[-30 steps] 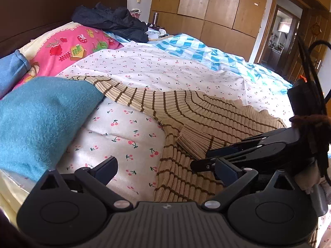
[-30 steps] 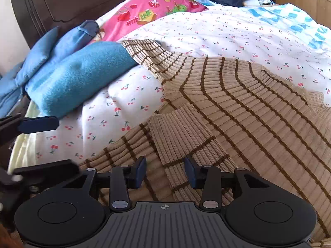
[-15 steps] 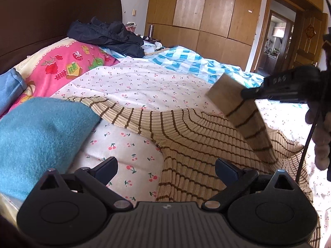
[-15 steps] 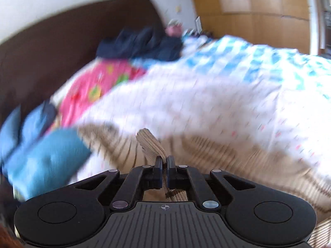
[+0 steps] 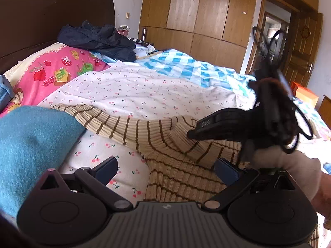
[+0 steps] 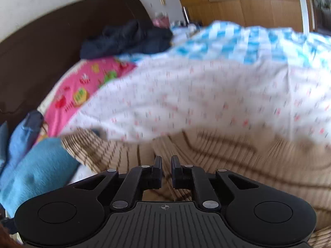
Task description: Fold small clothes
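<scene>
A beige sweater with brown stripes lies spread on the cherry-print bedsheet. One sleeve stretches left toward a blue pillow. The other sleeve is folded across the body. My left gripper is open, low over the sweater's lower part, holding nothing. My right gripper has its jaws slightly apart with nothing seen between them, low over the sweater. It also shows in the left wrist view, resting on the folded sleeve. The right wrist view is motion-blurred.
A teal pillow lies at left, with a pink printed pillow behind it. A dark jacket sits by the brown headboard. A blue checked quilt covers the far side. Wooden wardrobes stand behind.
My right gripper carried the lifted sleeve down and across onto the sweater body, then its jaws parted from it. My left gripper stayed open and shifted slightly.
</scene>
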Motion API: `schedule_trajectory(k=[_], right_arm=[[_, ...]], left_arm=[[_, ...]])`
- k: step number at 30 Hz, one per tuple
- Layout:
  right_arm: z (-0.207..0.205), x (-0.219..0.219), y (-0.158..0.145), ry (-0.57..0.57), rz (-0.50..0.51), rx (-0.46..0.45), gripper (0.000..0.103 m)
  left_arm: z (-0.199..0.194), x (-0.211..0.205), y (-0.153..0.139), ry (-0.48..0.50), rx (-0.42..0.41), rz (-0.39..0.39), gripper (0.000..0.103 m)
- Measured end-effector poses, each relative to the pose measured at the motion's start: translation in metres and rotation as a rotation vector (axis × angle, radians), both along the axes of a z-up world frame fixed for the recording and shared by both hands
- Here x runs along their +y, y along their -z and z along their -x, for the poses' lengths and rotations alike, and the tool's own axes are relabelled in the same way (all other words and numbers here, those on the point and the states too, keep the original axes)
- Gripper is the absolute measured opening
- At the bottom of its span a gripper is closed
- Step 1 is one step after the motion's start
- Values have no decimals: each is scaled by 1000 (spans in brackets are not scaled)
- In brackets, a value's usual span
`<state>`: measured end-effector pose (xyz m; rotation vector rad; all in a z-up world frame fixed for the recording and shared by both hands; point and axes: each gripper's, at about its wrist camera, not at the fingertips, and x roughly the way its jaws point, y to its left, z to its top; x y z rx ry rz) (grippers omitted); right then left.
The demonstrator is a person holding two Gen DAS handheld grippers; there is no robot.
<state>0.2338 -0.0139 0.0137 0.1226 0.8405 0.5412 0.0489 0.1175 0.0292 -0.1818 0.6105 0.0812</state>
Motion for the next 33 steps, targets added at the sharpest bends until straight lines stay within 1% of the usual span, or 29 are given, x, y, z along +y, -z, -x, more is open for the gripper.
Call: schedule_trajectory(k=[1, 2, 3, 4, 6, 8, 9, 11, 13, 14, 16, 18, 20, 21, 22, 23, 25, 26, 28, 30, 31, 33], right_arm=[[-3, 4, 18, 17, -16, 75, 12], [-2, 0, 26, 28, -60, 117, 12], [1, -7, 28, 33, -108, 138, 12], [7, -17, 23, 29, -141, 134, 13], [22, -36, 8, 23, -140, 80, 13], [36, -69, -12, 46, -142, 21, 13], [40, -88, -21, 68, -133, 3, 14], [48, -122, -32, 119, -68, -46, 15], [55, -151, -34, 156, 48, -98, 17], [57, -163, -31, 174, 94, -103, 17], [58, -186, -18, 208, 132, -65, 17], [54, -202, 3, 249, 166, -14, 17], [52, -213, 21, 287, 188, 22, 15], [53, -218, 25, 297, 171, 25, 14], [55, -222, 26, 312, 148, 23, 14], [56, -225, 25, 325, 130, 22, 14], [62, -229, 19, 335, 117, 6, 15], [65, -229, 17, 329, 122, -4, 17], [71, -225, 11, 306, 130, -29, 18], [75, -217, 10, 255, 123, -33, 17], [75, -211, 11, 234, 146, -43, 22], [70, -200, 19, 230, 234, -35, 24]], left_arm=[[1, -2, 2, 4, 10, -18, 103], [3, -4, 4, 9, 15, -31, 103], [4, -5, 5, 17, 20, -41, 103], [3, -7, 7, 25, 27, -48, 103], [-4, -12, 8, 49, 34, -46, 103], [-13, -19, 7, 83, 7, -42, 103], [-18, -23, 6, 101, -13, -44, 103], [-31, -33, 5, 140, -46, -61, 103], [-49, -42, 7, 164, -55, -71, 103], [-58, -47, 9, 178, -52, -75, 103], [-75, -57, 14, 197, -35, -81, 103], [-92, -67, 26, 198, -9, -116, 103], [-105, -75, 43, 193, 61, -196, 103], [-109, -79, 54, 190, 113, -251, 102], [-111, -79, 63, 187, 156, -290, 102], [-107, -77, 71, 186, 182, -304, 103], [-99, -70, 72, 175, 183, -274, 103], [-98, -67, 71, 165, 191, -257, 103], [-96, -62, 68, 136, 190, -227, 103], [-96, -56, 64, 109, 182, -204, 103], [-96, -53, 63, 96, 183, -203, 103], [-96, -48, 63, 74, 193, -204, 103]])
